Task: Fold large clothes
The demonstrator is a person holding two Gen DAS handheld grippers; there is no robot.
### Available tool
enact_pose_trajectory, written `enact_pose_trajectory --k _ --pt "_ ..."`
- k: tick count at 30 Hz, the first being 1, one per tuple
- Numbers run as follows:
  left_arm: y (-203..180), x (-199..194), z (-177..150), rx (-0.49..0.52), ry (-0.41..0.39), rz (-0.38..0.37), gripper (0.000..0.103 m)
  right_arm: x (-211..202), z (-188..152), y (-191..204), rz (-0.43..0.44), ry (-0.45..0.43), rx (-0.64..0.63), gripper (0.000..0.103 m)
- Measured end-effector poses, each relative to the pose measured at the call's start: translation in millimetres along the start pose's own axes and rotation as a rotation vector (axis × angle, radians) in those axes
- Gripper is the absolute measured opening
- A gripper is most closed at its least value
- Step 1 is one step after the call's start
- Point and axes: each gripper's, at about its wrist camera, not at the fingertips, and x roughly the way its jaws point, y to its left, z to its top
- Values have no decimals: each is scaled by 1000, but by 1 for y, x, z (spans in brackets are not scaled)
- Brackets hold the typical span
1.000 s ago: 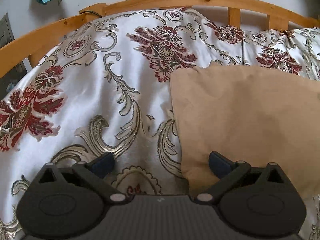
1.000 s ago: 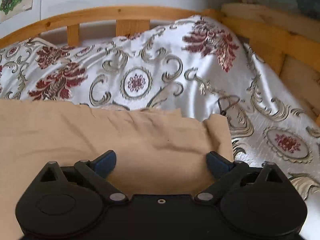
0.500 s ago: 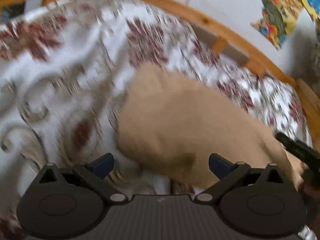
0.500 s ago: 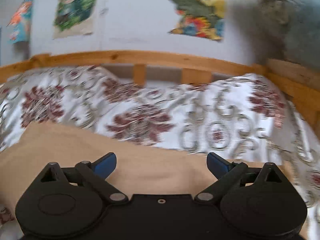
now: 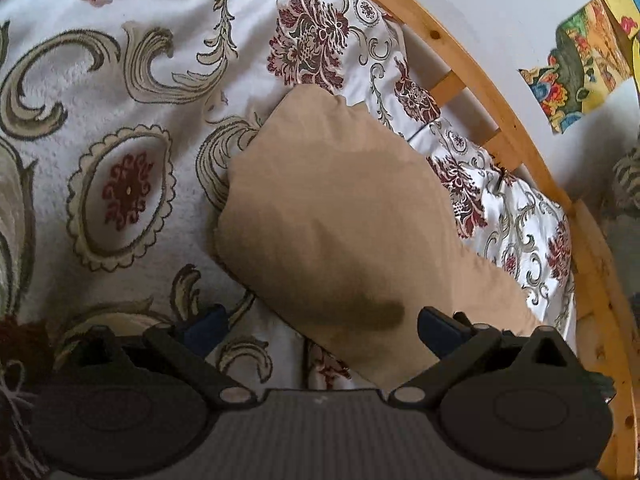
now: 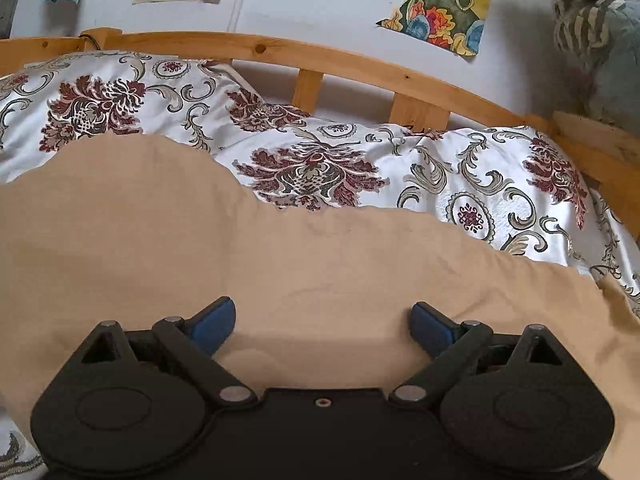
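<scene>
Both the left gripper (image 5: 322, 322) and the right gripper (image 6: 322, 322) have their fingers spread wide and hold nothing, so this looks like a pause between folds, perhaps near the end. The tan cloth (image 6: 248, 248) lies flat on the bed (image 5: 100, 92), smooth and already folded, ahead of both sets of fingers. The next move calls for picking an edge to pinch.

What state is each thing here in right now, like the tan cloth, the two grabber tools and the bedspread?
Tan cloth: lying flat on the bedspread, folded over, held by neither tool.
Left gripper: open, empty, above the cloth's near edge.
Right gripper: open, empty, over the cloth.
Patterned bedspread: spread over the bed, slightly rumpled.
Wooden bed rail: upright, fixed along the wall.
Wall pictures: stuck on, edges torn and curling.
</scene>
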Motion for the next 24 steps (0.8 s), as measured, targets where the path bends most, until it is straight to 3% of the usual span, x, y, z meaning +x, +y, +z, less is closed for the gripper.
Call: enact_pose_trajectory --k 4,8,13,18,21,24 --pt "3 2 -2 -32 -14 -21 102 -16 13 -18 52 2 61 95" --pt "0 6 -5 -34 -24 -48 102 -53 19 -44 -6 -98 159 97" --pt "-15 16 -13 77 -20 -62 102 -35 -4 -46 -17 30 53 100" --pt "-18 20 -17 113 -26 -56 102 -28 -12 -55 14 58 113 102" --pt "-15 19 -14 88 -31 -61 102 -61 -12 -75 53 14 192 100" --pt "-12 20 -10 47 -40 -60 102 -108 -22 -101 0 -39 316 102"
